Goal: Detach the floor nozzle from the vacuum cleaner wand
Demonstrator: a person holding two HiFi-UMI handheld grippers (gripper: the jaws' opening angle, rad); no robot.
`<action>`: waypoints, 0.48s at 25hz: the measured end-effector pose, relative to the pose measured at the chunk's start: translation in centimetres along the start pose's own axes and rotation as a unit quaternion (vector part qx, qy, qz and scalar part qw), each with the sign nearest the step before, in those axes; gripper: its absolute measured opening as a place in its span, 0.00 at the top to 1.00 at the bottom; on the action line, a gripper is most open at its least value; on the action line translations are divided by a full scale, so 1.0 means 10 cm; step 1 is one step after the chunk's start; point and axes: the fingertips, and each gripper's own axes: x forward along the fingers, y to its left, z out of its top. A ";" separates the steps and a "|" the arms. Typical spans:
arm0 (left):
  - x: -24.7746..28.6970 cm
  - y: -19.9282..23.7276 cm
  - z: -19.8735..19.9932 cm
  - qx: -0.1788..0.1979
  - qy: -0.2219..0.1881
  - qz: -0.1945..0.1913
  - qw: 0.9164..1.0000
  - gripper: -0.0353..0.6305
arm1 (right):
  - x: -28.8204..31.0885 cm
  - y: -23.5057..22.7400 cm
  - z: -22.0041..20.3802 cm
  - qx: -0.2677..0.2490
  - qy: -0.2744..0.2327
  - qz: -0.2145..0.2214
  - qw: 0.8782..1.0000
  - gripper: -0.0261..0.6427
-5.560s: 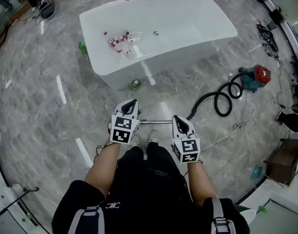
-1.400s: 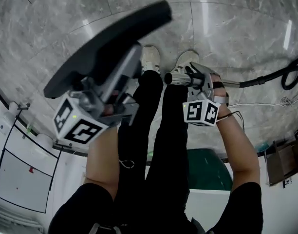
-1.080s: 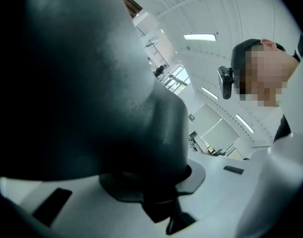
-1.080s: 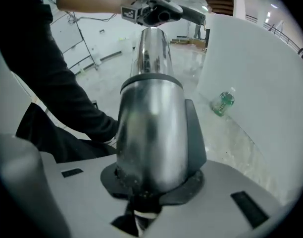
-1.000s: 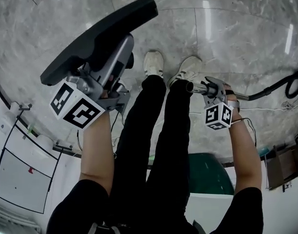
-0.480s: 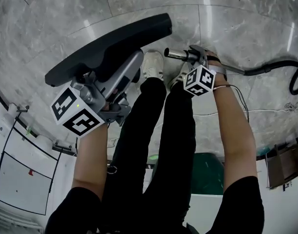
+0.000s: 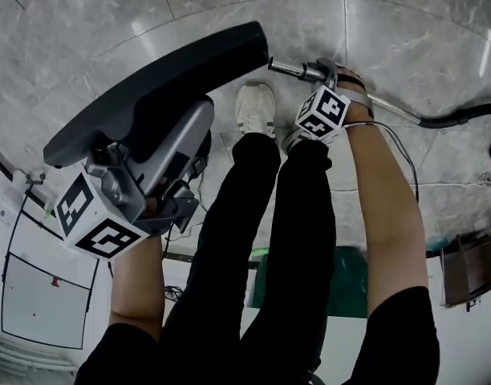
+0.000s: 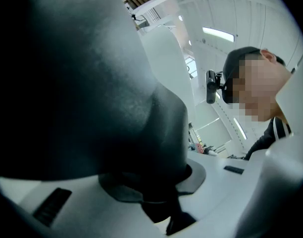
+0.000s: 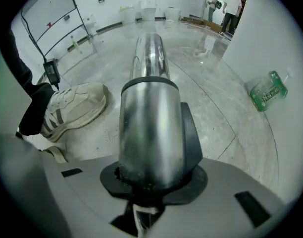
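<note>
Lower than a second ago: left tongs (image 7: 185, 135) clamped on wide dark-grey plastic floor nozzle (image 7: 157, 79); right tongs (image 7: 319, 74) gripping shiny metal wand (image 7: 282, 67), well apart, near marble floor (image 7: 229, 6). Detached already; next calls for setting both down gently.

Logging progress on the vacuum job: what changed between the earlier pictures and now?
At first both grippers were on the wand down low; now the floor nozzle is off it, in the left gripper. In the last moments the right gripper lowered the wand toward the floor by the shoes; the left sank slightly. Both grips stayed shut.
</note>
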 end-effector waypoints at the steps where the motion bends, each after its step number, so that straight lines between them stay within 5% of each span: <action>1: 0.01 0.02 -0.03 0.013 0.009 0.005 1.000 0.78 | 0.03 -0.03 0.01 0.001 0.002 -0.005 1.000 0.81; 6: 0.06 0.05 -0.18 0.026 0.041 0.023 0.999 0.78 | 0.14 -0.02 0.00 0.013 0.005 0.009 1.000 0.79; 12: 0.12 -0.18 -0.02 0.029 0.030 0.006 0.999 0.78 | 0.22 -0.02 -0.17 0.048 0.037 0.038 0.997 0.53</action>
